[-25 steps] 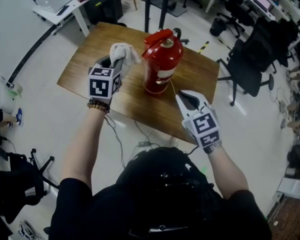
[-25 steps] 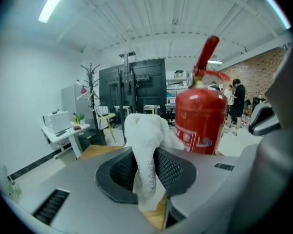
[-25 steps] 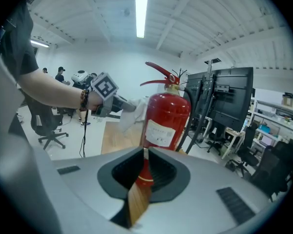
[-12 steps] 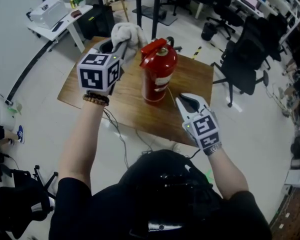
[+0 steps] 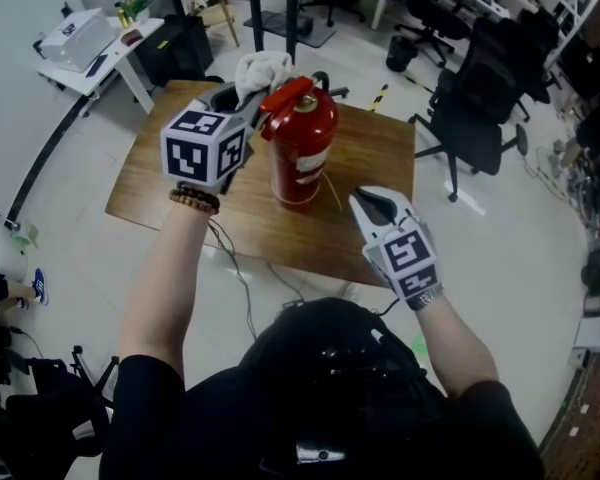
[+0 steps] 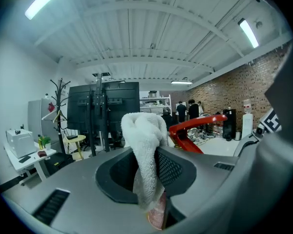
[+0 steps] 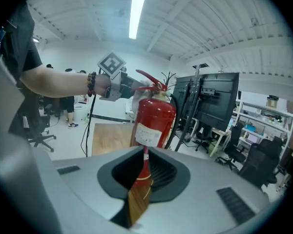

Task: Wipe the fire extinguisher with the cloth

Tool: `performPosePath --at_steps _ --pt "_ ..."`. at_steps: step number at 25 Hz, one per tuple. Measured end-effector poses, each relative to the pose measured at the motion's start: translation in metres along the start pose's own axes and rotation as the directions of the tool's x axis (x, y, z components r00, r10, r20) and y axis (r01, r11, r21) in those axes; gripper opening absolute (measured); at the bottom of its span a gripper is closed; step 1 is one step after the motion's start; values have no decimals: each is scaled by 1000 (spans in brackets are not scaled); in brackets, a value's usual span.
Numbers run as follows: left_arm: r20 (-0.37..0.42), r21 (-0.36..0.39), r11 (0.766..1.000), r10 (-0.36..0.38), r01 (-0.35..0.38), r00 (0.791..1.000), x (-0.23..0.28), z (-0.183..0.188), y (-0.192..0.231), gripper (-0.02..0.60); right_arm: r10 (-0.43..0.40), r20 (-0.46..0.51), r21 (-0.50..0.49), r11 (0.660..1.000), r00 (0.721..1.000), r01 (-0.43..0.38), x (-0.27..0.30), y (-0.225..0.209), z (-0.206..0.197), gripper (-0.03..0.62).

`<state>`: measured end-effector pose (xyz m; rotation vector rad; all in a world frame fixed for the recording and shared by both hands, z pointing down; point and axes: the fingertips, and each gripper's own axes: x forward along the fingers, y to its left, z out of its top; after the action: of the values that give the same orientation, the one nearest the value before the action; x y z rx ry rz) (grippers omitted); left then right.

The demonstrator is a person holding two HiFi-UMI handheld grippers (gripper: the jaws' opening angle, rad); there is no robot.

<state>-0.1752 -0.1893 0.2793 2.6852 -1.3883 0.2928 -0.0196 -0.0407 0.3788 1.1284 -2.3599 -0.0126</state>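
Note:
A red fire extinguisher stands upright near the middle of a wooden table. My left gripper is raised beside the extinguisher's top, at its left, and is shut on a white cloth. The cloth bulges out above the jaws, close to the red handle. In the left gripper view the cloth fills the gap of that gripper. My right gripper hovers low at the table's near right, pointing at the extinguisher; its jaws are shut with nothing between them.
Black office chairs stand right of the table. A white side table sits at the upper left. Black posts rise behind the table. A cable hangs off the table's front edge to the floor.
The left gripper has risen with the cloth, from beside the extinguisher's shoulder to level with its handle. The right gripper has stayed where it was.

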Motion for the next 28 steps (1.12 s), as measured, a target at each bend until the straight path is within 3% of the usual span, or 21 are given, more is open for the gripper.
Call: performPosePath --at_steps 12,20,28 --pt "-27 -54 998 -20 18 999 15 -27 9 71 28 -23 10 1000 999 -28 12 2 -9 43" --pt "-51 -96 995 5 -10 999 18 -47 22 69 45 -43 18 999 998 -44 18 3 -17 43" --pt "-123 -171 985 -4 -17 992 32 -99 30 71 59 -72 21 998 996 -58 26 6 -25 43"
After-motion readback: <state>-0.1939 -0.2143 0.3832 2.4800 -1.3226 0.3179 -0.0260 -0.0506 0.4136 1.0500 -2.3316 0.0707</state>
